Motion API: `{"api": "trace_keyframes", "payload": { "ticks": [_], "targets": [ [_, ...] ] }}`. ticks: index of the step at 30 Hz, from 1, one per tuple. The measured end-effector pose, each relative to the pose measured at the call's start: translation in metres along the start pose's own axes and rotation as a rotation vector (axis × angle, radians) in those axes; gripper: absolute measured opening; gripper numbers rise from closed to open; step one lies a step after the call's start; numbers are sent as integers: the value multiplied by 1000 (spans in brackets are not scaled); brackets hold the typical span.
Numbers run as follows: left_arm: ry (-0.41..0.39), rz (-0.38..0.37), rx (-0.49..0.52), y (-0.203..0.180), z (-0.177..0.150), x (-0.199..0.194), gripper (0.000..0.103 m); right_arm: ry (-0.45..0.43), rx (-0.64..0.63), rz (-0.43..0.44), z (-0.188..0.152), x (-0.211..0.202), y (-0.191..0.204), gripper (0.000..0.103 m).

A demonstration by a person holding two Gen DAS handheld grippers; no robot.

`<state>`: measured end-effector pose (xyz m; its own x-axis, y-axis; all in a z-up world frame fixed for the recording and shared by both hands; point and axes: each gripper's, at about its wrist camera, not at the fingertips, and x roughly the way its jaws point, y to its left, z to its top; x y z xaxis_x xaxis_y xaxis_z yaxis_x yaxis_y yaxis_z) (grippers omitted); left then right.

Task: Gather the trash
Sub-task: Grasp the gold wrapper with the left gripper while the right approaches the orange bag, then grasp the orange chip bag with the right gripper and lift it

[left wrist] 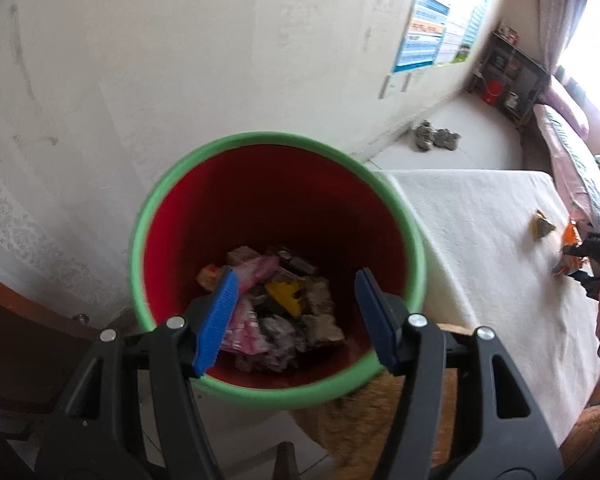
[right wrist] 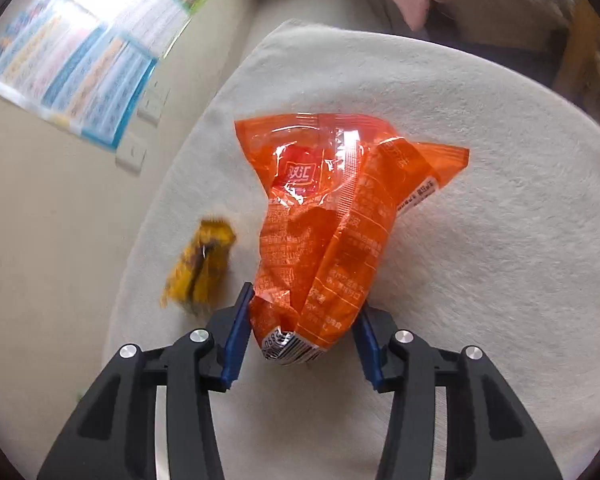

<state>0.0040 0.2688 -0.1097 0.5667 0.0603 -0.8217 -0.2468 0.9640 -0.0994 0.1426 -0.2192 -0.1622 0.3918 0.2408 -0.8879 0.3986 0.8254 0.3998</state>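
Orange snack bag (right wrist: 332, 236) lies crumpled on the white-covered worktop (right wrist: 500, 240), its barcode end between the jaws of the right gripper (right wrist: 302, 336). Jaws half open; the 9 o'clock pad touches film, the 3 o'clock pad seems just clear, so no firm grip yet. Yellow wrapper (right wrist: 200, 268) sits at the bag's 9 o'clock, apart.

Advice: pinch the bunched end fully before lifting; keep clear of the yellow wrapper.

Left gripper (left wrist: 296, 316), half open and empty, hangs over the red bin (left wrist: 278, 390), already part-filled.
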Motion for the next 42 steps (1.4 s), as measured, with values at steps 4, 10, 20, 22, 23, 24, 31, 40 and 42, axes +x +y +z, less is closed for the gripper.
{"api": "trace_keyframes", "payload": {
  "ticks": [4,10,20,22,23,24,31,40,42],
  "targets": [
    [-6,-55,69,-38,7,-1,58,116,-150,8,-36,-34,-4,44],
    [-27,-175,216,-136,32,7,58,251,-115,73,-94,-67,-43,45],
    [38,-290,520,-331,41,77,58,247,62,81,-101,-61,-98,63],
    [62,-281,543,-357,41,93,57,242,84,114,-97,-62,-94,65],
    [80,-267,560,-368,40,103,52,245,83,135,-96,-64,-91,65],
    [97,-249,582,-380,39,112,50,245,81,148,-96,-65,-90,65],
    [114,-140,713,-408,36,140,21,220,58,187,-95,-75,-77,65],
    [92,-230,660,-358,14,76,14,186,26,128,-96,-80,-77,65],
    [115,-233,633,-336,3,63,14,169,-13,89,-94,-76,-67,65]
  ]
}}
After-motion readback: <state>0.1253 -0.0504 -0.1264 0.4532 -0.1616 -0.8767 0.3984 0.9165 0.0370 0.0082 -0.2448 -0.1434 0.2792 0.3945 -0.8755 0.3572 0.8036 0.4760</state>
